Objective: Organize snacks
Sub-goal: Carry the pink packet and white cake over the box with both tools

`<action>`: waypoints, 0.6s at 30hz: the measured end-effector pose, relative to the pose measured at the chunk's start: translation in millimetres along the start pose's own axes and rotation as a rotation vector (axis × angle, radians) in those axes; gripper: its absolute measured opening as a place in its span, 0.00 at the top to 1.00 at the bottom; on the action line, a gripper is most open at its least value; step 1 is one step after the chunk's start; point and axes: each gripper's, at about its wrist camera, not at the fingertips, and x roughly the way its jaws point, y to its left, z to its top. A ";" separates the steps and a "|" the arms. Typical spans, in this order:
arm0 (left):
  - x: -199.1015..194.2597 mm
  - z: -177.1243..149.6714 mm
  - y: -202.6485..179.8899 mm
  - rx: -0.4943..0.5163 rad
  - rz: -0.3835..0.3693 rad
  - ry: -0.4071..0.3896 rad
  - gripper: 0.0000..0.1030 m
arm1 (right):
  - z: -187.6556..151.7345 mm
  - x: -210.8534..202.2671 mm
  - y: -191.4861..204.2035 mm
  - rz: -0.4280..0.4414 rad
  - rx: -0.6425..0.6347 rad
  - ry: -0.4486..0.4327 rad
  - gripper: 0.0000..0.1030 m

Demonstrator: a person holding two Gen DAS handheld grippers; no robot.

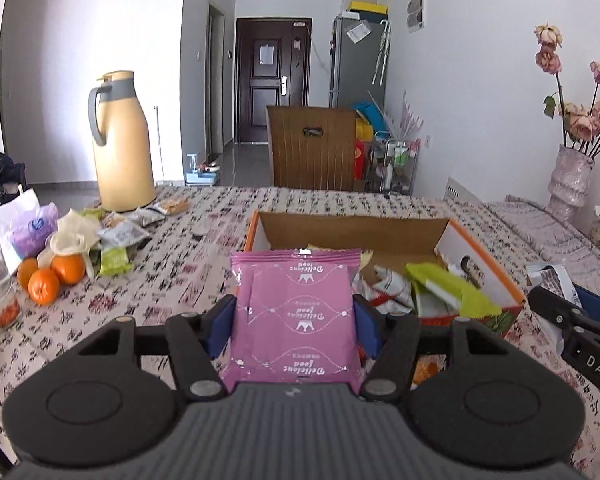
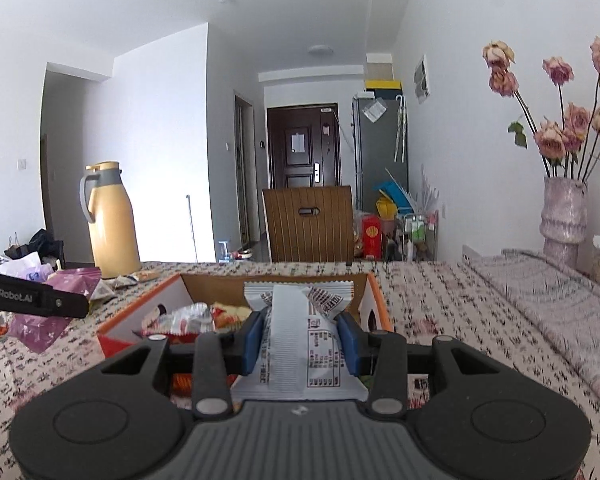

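Two grippers each hold one packet. The left gripper (image 1: 295, 322) has its jaws closed on the sides of a pink packet (image 1: 296, 320), held above the table (image 1: 204, 292) just short of the near edge of the open cardboard box (image 1: 356, 228). The right gripper (image 2: 302, 338) pinches a white packet (image 2: 296, 332) with its back seam up, over the box's near end. Three oranges (image 1: 46, 276) sit near the table's left edge beside a loose heap of snack packets (image 1: 120, 236), too jumbled to count. One yellow jug (image 1: 118, 144) stands at the far edge. The packets inside the box are partly hidden.
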 end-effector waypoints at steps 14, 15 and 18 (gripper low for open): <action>30.6 27.8 -12.2 0.012 -0.029 -0.030 0.39 | 28.0 38.3 4.1 -0.026 -0.022 -0.005 0.61; 34.1 29.6 -13.6 0.012 -0.032 -0.029 0.39 | 29.3 42.0 4.3 -0.027 -0.026 -0.003 0.61; 46.3 35.2 -19.8 0.020 -0.038 -0.025 0.39 | 34.0 55.0 5.1 -0.030 -0.037 0.004 0.61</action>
